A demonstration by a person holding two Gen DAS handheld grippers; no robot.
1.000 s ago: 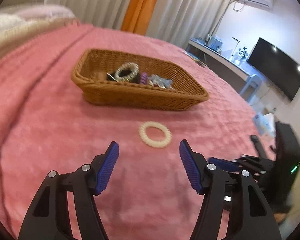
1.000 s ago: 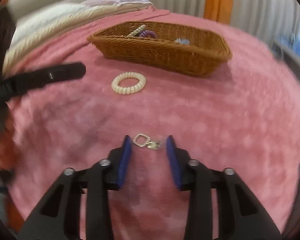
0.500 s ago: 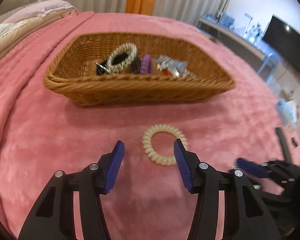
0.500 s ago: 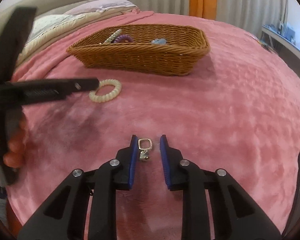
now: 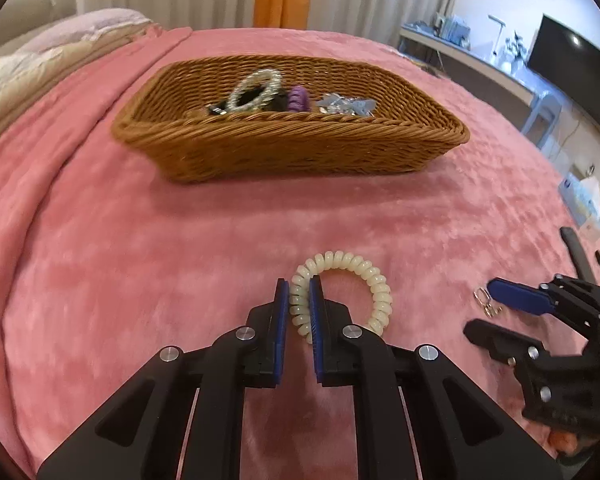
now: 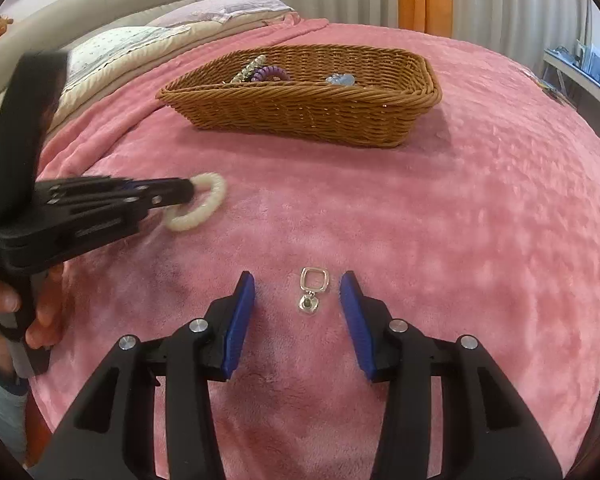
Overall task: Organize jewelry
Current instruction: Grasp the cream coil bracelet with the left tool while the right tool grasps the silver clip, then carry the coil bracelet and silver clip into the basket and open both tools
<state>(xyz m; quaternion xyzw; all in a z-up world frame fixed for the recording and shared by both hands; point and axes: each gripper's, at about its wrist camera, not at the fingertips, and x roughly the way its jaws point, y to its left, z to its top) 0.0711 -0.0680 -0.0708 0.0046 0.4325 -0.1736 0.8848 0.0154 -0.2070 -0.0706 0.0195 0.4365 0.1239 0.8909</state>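
Left tongs (image 5: pixel 299 294) clamped on near side of cream coil hair tie (image 5: pixel 342 292), which lies on the pink blanket (image 5: pixel 140 260) in front of the wicker basket (image 5: pixel 292 148). Right tongs (image 6: pixel 297 294) apart and opening; silver charm (image 6: pixel 313 289) lies flat on the blanket between the pads, touching neither. Basket holds a beaded bracelet (image 5: pixel 256 90), purple coil tie (image 5: pixel 299 98) and bluish silver pieces (image 5: pixel 346 105)
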